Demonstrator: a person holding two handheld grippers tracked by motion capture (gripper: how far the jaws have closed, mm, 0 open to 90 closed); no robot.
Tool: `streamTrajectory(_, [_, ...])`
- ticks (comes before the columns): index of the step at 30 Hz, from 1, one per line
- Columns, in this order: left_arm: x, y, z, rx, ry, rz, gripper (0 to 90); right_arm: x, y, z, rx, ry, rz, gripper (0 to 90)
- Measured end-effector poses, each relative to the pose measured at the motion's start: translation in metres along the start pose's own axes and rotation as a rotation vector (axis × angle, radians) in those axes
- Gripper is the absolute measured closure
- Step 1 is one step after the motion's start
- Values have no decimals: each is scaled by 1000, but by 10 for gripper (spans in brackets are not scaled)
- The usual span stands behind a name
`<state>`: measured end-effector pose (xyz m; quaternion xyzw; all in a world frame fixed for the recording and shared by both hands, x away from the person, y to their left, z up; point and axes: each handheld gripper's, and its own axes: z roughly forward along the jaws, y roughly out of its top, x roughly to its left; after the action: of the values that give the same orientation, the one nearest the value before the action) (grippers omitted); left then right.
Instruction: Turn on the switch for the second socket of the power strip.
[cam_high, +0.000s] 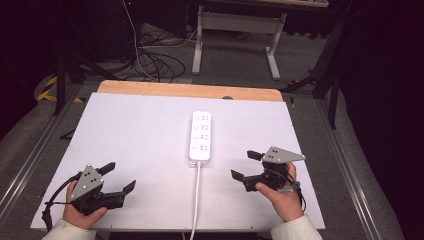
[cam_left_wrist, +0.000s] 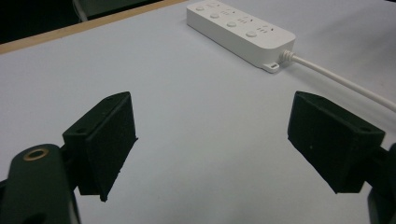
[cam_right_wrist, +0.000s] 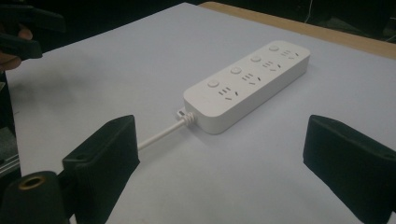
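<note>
A white power strip (cam_high: 200, 136) with several sockets and buttons lies lengthwise in the middle of the white table top (cam_high: 140, 130). Its white cable (cam_high: 196, 195) runs toward the near edge. My left gripper (cam_high: 119, 177) is held at the near left, open and empty, well apart from the strip. My right gripper (cam_high: 246, 165) is held at the near right, open and empty, a short way right of the strip's cable end. The left gripper view has the power strip (cam_left_wrist: 240, 31) ahead to the right. The right gripper view has the power strip (cam_right_wrist: 250, 84) ahead between the wide jaws.
A wooden strip (cam_high: 190, 91) borders the table's far edge. Beyond it stand a white desk frame (cam_high: 237, 35) and loose cables (cam_high: 155, 62) on the floor. Metal rails (cam_high: 30, 160) run along both sides of the table. In the right gripper view the other hand's gripper (cam_right_wrist: 28, 32) sits at the top left.
</note>
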<state>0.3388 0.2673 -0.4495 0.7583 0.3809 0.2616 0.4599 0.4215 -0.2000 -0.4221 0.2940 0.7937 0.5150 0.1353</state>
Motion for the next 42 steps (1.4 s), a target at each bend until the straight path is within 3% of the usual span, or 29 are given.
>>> streamTrajectory(6, [-1, 0, 0, -2, -3, -6, 159, -3, -24, -8, -5, 12, 22, 102])
streamTrajectory(19, [-1, -1, -4, -10, -3, -13, 156, -15, -65, -20, 50, -44, 46, 97])
streamTrajectory(25, [-1, -2, -9, -14, 5, 5, 158, -18, -82, -21, 68, -57, 59, 98])
streamTrajectory(29, [0, -2, -7, -9, -1, 6, 159, -17, -83, -16, 104, -88, 24, 119])
streamTrajectory(34, [0, -2, -6, -12, -1, 11, 158, -16, -79, -19, 62, -110, 14, 126])
streamTrajectory(42, [2, -3, -4, 7, 4, 5, 156, -17, -77, -25, 31, -100, 19, 163])
